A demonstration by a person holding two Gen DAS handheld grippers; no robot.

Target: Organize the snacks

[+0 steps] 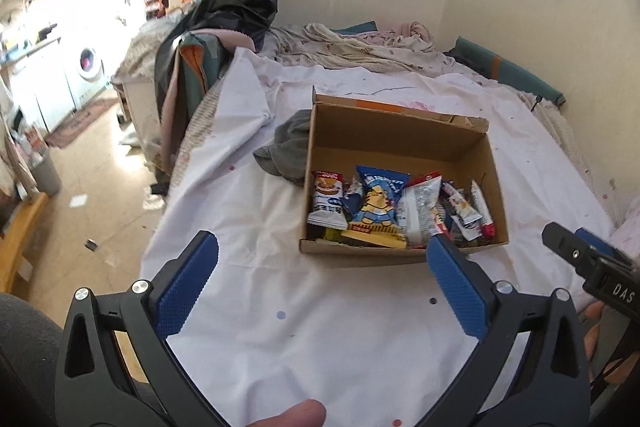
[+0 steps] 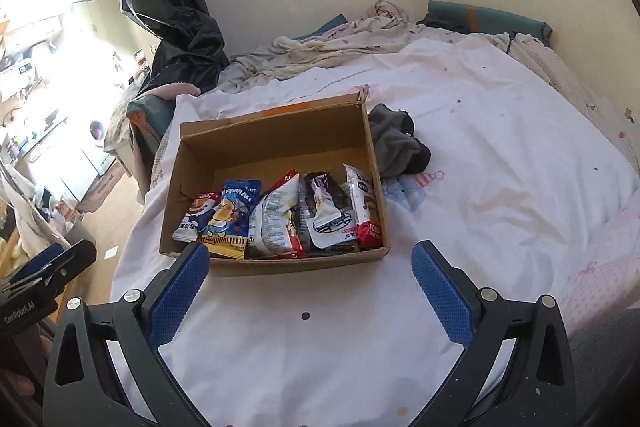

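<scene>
Blue-padded left gripper spread wide, nothing between the pads, above the white sheet. Right gripper likewise spread and empty. Just beyond both, cardboard box on the sheet, snack packets packed along its near wall. Grey cloth touching the box's side. Rumpled bedding by the far wall.
</scene>
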